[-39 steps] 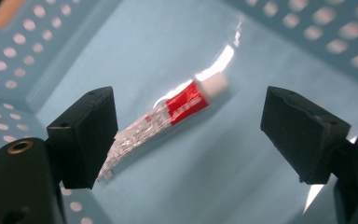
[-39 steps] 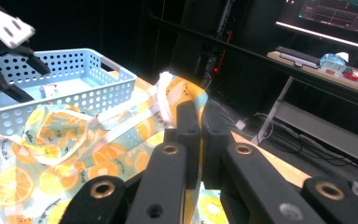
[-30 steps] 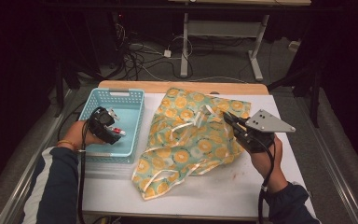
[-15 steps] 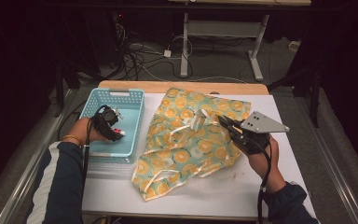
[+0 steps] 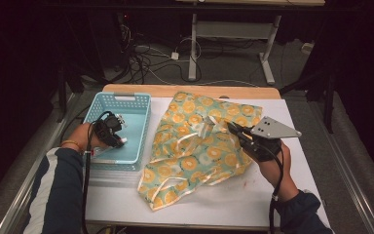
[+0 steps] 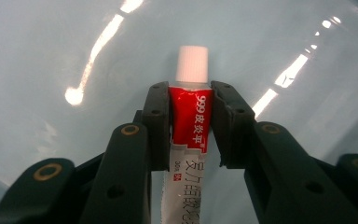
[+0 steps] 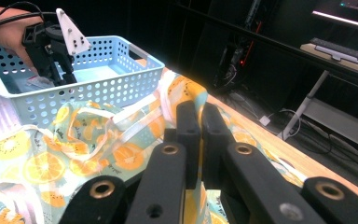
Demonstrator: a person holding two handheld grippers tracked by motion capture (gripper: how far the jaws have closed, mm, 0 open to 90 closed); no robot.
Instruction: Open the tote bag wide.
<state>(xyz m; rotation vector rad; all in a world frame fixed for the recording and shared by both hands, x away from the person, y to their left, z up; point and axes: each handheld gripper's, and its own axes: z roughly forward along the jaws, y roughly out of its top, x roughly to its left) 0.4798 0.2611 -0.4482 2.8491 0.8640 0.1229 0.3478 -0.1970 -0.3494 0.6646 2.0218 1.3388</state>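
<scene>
A red and white tube with a white cap is clamped between the jaws of my left gripper, just above the pale blue floor of the basket. From the high view, that left gripper sits inside the light blue basket at the table's left. A cloth printed with orange slices and white straps lies crumpled in the middle of the table. My right gripper is shut on a raised fold of the cloth, pinched between the jaws of the right gripper.
The basket stands directly left of the cloth, with the left gripper inside it. A wooden strip runs along the table's far edge. Cables and a desk frame lie on the dark floor beyond. Bare white table surface shows at the right.
My right gripper has shifted a little left and away with the cloth fold in its jaws, bunching the cloth's right side. The left gripper stays in the basket with the tube.
</scene>
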